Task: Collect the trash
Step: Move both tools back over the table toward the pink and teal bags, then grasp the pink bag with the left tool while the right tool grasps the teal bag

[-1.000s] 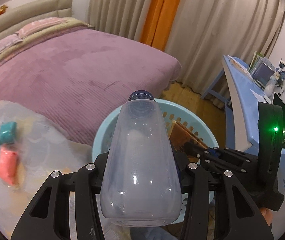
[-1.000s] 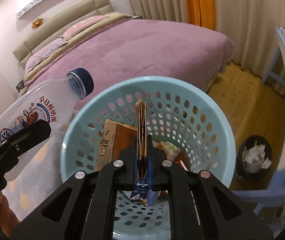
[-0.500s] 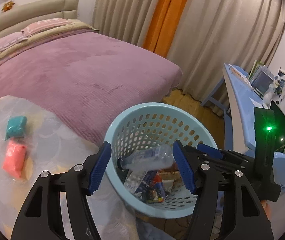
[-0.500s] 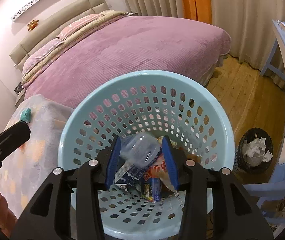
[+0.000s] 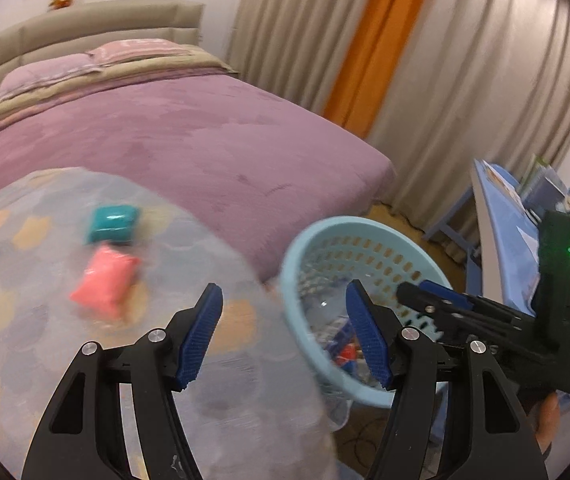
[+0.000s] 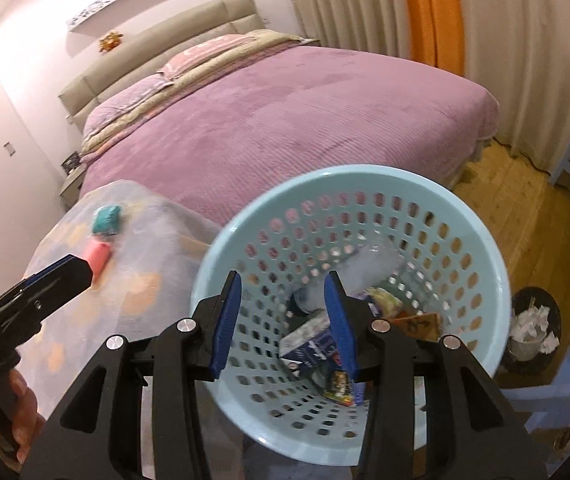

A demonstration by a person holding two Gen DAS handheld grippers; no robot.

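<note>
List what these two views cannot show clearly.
- Left wrist view: pink packet and teal packet are motion-blurred; no print readable.
- Left wrist view: trash in the blue basket is hidden by its wall and the right gripper.
- Right wrist view: black bin is partly behind the basket rim.

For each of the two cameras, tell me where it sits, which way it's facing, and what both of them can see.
Left wrist: on the left gripper, tilted down over the cloth with the teal packet and pink packet; its open fingers show, plus the right gripper.
Right wrist: on the right gripper, looking down into the basket of trash; its open fingers show, plus the left gripper and a hand.
Shared: basket, both packets, cloth, bed.
</note>
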